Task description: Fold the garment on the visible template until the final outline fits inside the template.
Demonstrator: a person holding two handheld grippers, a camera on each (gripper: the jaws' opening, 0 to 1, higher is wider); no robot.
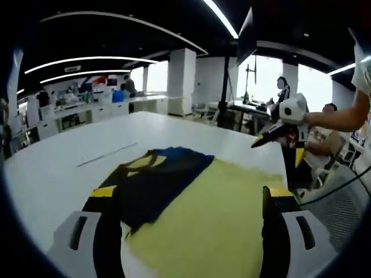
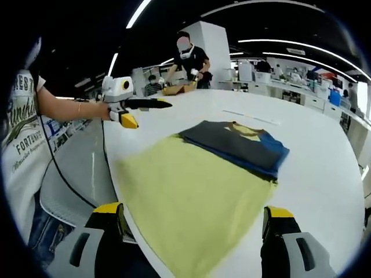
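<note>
A soft knit garment (image 1: 191,202) lies flat on the smooth white table (image 1: 52,168), its large pale-yellow panel spreading toward the bottom of the left gripper view and a dark navy section with a bright blue edge folded across its upper left part; a small yellow collar patch shows amid the dark cloth. In the right gripper view the same garment (image 2: 197,185) fills the centre, yellow below, the dark folded band toward the upper right. The left gripper (image 1: 188,231) rises from the bottom of its own view, its black jaws with yellow tips spread wide on either side of the fabric, holding nothing; seen from the right gripper view it hangs in the air at upper left (image 2: 152,104), held by a hand above the table edge. The right gripper (image 2: 191,231) likewise stands with jaws wide apart over the near hem, and appears at the right of the left gripper view (image 1: 264,139), raised clear of the cloth. A thin pale strip (image 1: 107,153) lies on the table beyond the garment.
</note>
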